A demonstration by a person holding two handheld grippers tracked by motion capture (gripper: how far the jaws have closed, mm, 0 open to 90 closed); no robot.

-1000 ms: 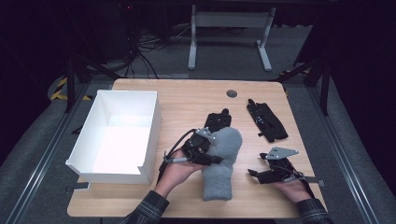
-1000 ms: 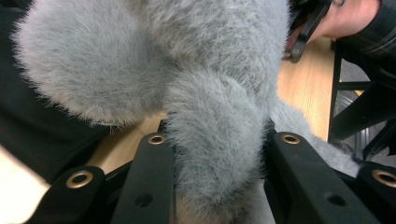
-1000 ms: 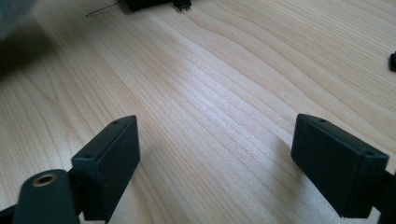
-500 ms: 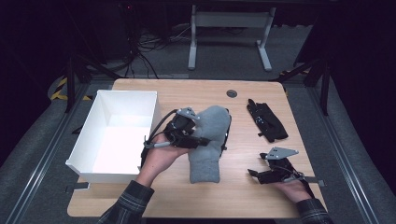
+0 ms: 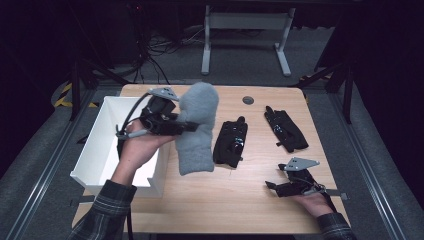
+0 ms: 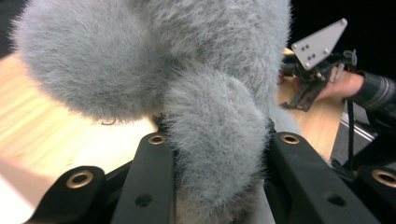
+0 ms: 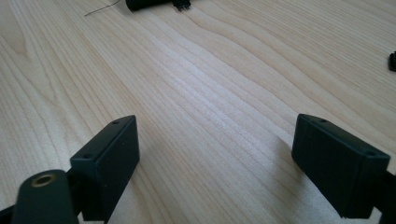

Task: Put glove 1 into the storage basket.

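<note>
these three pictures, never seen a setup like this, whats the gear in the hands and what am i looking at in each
A person sits at a wooden table holding a hand-held gripper in each hand: a tool with two black fingers that pinch. The high view looks down from above the table. The other two come from small cameras riding on each gripper, looking out along its fingers.

The left gripper is shut on a fluffy grey mitten and holds it in the air beside a white box; its own camera shows the fur squeezed between the fingers. The right gripper rests open near the table's front edge, its fingers wide apart over bare wood. Two black gloves lie on the table.
</note>
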